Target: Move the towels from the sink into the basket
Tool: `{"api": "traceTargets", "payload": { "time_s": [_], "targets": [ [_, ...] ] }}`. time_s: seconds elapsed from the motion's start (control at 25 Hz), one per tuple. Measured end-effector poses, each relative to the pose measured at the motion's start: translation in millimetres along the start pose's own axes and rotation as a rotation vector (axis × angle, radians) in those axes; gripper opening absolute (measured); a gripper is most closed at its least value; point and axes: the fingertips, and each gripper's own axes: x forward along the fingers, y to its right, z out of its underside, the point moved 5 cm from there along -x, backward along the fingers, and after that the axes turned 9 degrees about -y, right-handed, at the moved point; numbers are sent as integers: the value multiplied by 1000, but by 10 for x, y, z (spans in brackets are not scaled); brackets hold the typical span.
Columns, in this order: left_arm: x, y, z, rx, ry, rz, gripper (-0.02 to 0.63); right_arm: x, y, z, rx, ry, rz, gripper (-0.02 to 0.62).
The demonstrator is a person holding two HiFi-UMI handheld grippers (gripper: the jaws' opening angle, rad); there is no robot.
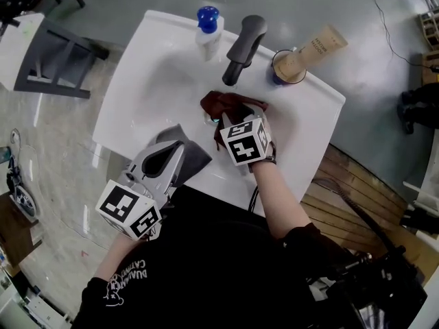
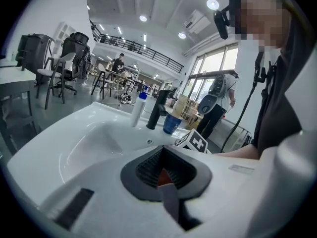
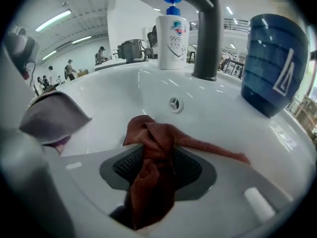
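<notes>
A dark red towel lies crumpled in the white sink, just in front of the faucet. My right gripper points steeply down onto it. In the right gripper view the red towel runs between the jaws of the right gripper, which stand open around it. My left gripper hovers at the sink's near edge, shut on a grey towel that hangs from its tip; the grey towel also shows in the right gripper view. The basket is out of sight.
A black faucet stands at the back of the sink, with a soap bottle to its left and a blue cup holding a tube to its right. A grey chair sits on the floor at far left.
</notes>
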Motion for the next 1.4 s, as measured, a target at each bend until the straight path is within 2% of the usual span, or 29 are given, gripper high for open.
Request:
{"api": "traceTargets", "payload": {
  "time_s": [0.12, 0.24, 0.36, 0.68, 1.16, 1.28, 1.4],
  "targets": [
    [-87, 19, 37, -16, 14, -13, 3, 25, -6, -5, 20, -14, 27, 145],
    [-203, 40, 45, -21, 38, -24, 3, -1, 21, -14, 66, -17, 9, 71],
    [-360, 71, 62, -22, 66, -33, 3, -80, 28, -15, 86, -10, -3, 48],
    [-784, 170, 129, -40, 179, -31, 3, -546, -89, -38, 146, 72, 5, 38],
    [-1806, 508, 289, 1, 341, -50, 3, -1791, -751, -317, 64, 305, 86, 35],
    [-2079, 584, 339, 12, 379, -71, 3, -2135, -1021, -467, 32, 371, 47, 35],
    [-2370, 678, 406, 25, 420, -99, 3, -2440, -1340, -604, 10, 436, -29, 35]
  ]
}}
